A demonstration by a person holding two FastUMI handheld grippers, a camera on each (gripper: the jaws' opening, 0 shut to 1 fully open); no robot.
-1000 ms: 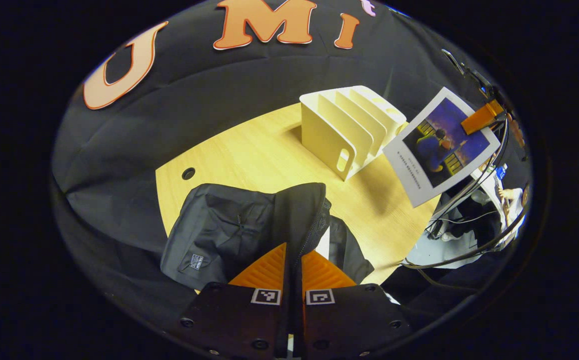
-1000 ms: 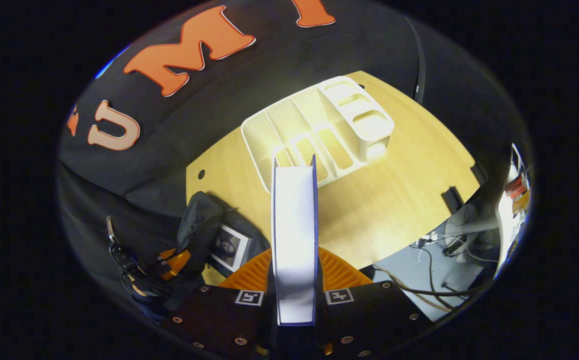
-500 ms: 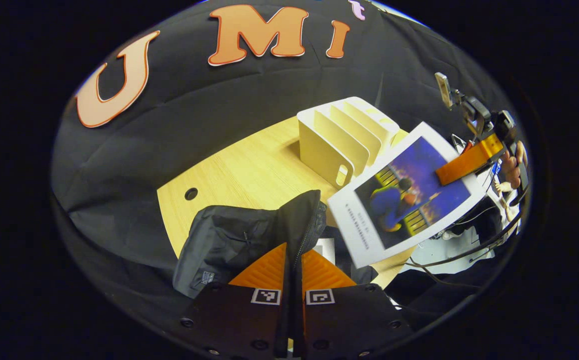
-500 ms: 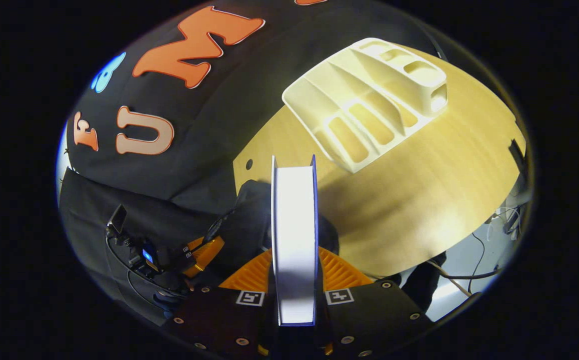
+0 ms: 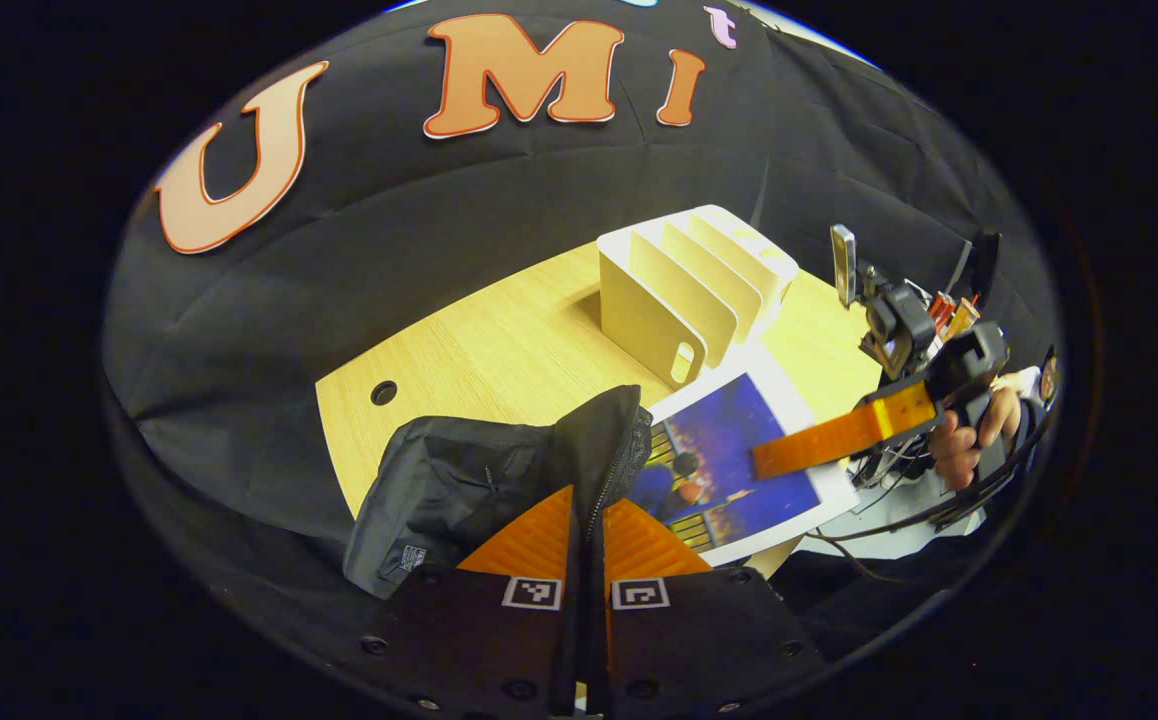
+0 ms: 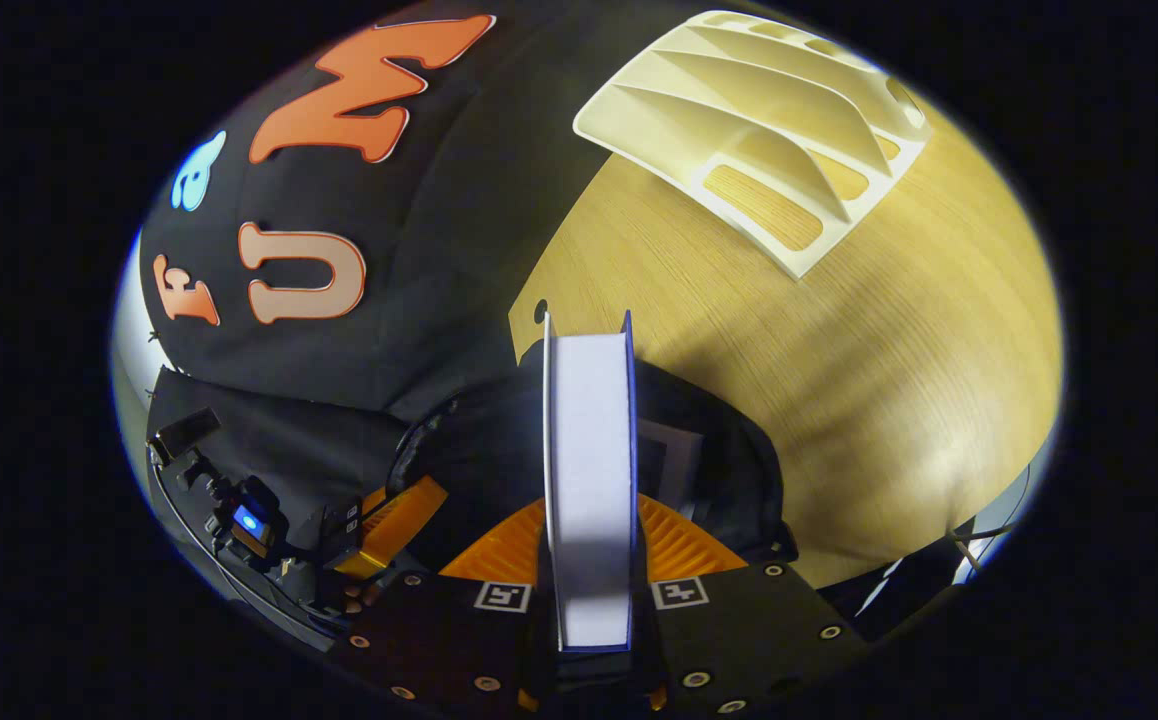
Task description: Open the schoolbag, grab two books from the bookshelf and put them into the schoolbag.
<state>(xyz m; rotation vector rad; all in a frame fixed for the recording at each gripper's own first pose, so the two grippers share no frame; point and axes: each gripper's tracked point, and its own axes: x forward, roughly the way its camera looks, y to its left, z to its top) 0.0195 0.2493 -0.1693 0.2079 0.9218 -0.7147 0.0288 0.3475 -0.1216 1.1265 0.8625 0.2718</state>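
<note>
Book [image 5: 739, 470] clamped in right jaws enters the schoolbag [image 5: 459, 485]; left jaws pinch its rim.

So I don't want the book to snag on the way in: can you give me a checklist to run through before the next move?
1. Right gripper clamped on the book: ok.
2. Left gripper shut on the schoolbag flap, holding the mouth open: ok.
3. Book's leading corner at the opening: ok.
4. Opening wide enough for the book: cannot tell.
5. Another book already lies inside; room beside it: cannot tell.
6. Bookshelf clear of the path: ok.
</note>
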